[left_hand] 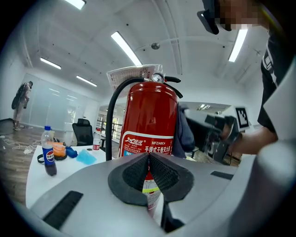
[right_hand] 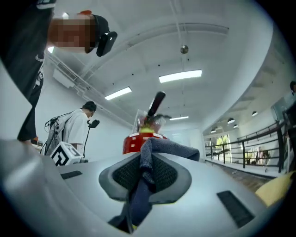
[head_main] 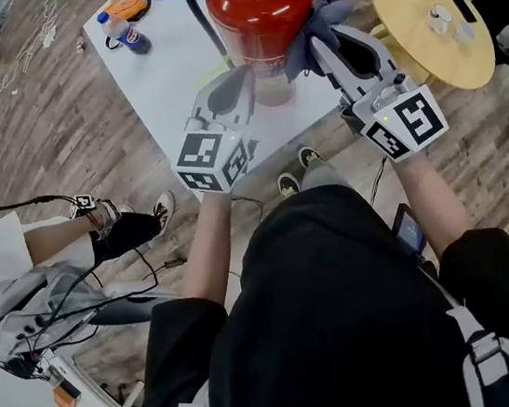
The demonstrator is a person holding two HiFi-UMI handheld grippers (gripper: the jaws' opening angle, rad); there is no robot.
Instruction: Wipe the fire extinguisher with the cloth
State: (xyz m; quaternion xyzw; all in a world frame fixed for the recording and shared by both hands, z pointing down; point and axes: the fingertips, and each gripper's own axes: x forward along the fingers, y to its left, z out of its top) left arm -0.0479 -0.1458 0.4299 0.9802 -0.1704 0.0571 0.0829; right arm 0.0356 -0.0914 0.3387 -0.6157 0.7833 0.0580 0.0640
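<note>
A red fire extinguisher [head_main: 260,7] stands upright on the white table [head_main: 170,69], with a black hose down its left side. My right gripper [head_main: 322,43] is shut on a blue-grey cloth [head_main: 313,28], which lies against the extinguisher's upper right side. In the right gripper view the cloth [right_hand: 169,148] runs up between the pads [right_hand: 164,173] and folds over toward the red top [right_hand: 132,142]. My left gripper [head_main: 244,73] is shut with nothing in it, its tips close to the lower front of the extinguisher [left_hand: 150,125]. The cloth [left_hand: 184,132] shows to the cylinder's right.
A cola bottle [head_main: 125,33] and an orange and blue heap [head_main: 130,1] sit at the table's far left. A round wooden table [head_main: 431,22] stands to the right. A seated person's legs [head_main: 99,234] and cables lie on the floor at left.
</note>
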